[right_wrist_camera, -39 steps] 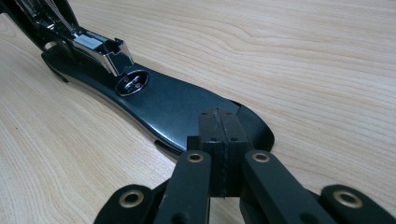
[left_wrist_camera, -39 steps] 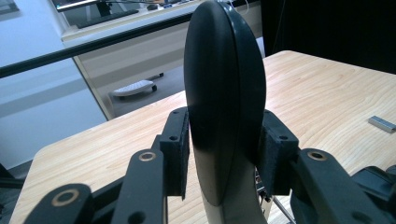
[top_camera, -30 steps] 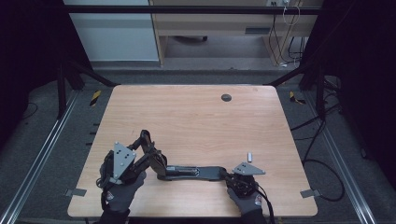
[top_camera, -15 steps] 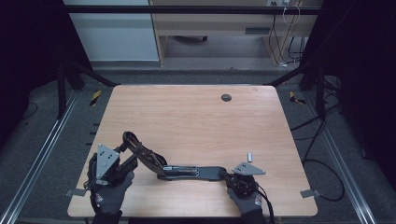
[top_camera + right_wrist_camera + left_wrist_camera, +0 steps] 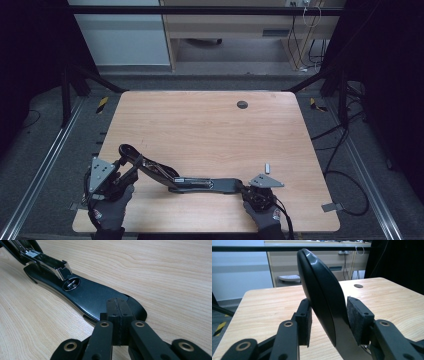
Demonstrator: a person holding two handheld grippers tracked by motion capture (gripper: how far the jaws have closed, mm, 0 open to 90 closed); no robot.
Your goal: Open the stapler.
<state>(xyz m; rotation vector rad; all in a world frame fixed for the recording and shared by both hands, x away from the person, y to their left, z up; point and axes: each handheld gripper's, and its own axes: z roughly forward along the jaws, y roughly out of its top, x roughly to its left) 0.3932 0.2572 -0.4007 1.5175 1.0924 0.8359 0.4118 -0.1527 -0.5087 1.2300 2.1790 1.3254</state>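
Note:
A black stapler [image 5: 210, 184] lies swung open along the near part of the wooden table [image 5: 210, 130]. Its base [image 5: 92, 296] rests flat, with the round anvil [image 5: 71, 283] and the metal magazine [image 5: 48, 261] showing. My right gripper [image 5: 244, 189] is shut, and its joined tips [image 5: 117, 307] rest on top of the base's near end. My left gripper [image 5: 131, 167] holds the raised top arm [image 5: 322, 290] between its jaws. Both pads [image 5: 359, 315] touch that arm, and the jaws have just been opening a little around it.
A round cable hole [image 5: 242, 104] sits at the far middle of the table. Both hands are close to the front edge [image 5: 200, 231]. A desk and cables stand beyond the table's far side.
My left gripper has moved left and toward the near edge with the stapler's top arm, swinging it further away from the base. The right gripper has stayed put.

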